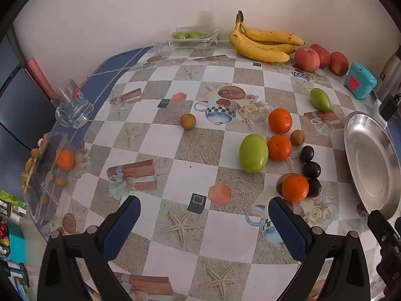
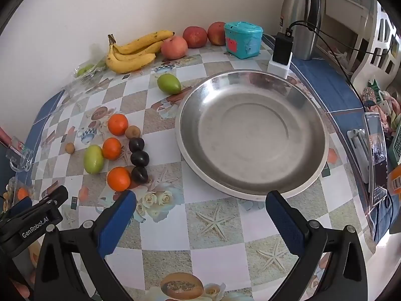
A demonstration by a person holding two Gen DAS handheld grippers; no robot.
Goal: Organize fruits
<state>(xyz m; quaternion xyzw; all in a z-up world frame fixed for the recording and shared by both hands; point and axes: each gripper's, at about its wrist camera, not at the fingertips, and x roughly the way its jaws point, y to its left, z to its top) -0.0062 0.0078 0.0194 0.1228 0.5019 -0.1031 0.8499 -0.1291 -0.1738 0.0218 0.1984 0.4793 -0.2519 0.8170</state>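
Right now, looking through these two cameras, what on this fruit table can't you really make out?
- Clear plastic tray by the wall, left wrist view: green fruit inside too small and glare-blurred to name.
- Clear box at the table's left edge: reflections hide its contents, apart from one orange fruit.
- Steel flask, right wrist view: base hidden behind the black charger.
- Phone: screen too distorted to read.

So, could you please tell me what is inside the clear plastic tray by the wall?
The clear plastic tray holds two green fruits; its glare hides whether anything else lies behind them.
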